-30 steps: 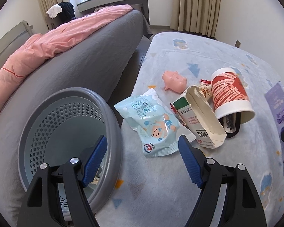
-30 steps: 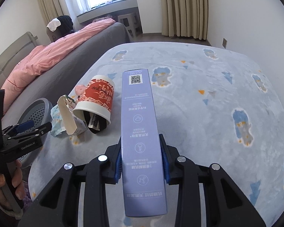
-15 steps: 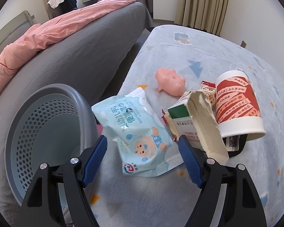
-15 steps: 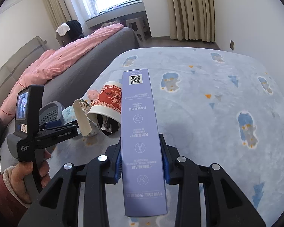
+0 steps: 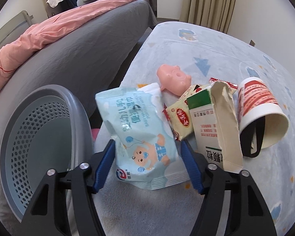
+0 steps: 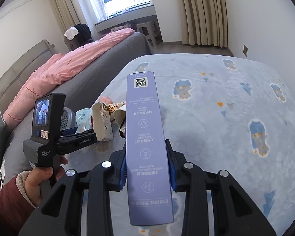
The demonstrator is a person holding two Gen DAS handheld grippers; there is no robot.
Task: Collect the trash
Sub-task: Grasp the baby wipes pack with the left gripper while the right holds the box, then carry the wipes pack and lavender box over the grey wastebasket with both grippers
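Note:
A light blue wet-wipes packet lies on the patterned rug between the blue pads of my left gripper. Its jaws are closing on the packet and the pads stand right at its edges without squeezing it. To the right of it lie a yellow snack sachet, a torn-open milk carton and a tipped red-and-white paper cup. My right gripper is shut on a long purple box and holds it above the rug. The left gripper shows in the right wrist view too, held by a hand.
A grey perforated basket stands just left of the packet, against a grey bed with a pink quilt. A pink pig toy lies behind the trash. The rug stretches to the right towards the wall and curtains.
My left gripper has come forward and down over the wipes packet, and its jaws have narrowed around it. The right gripper still holds the purple box, tilted a little more towards the room.

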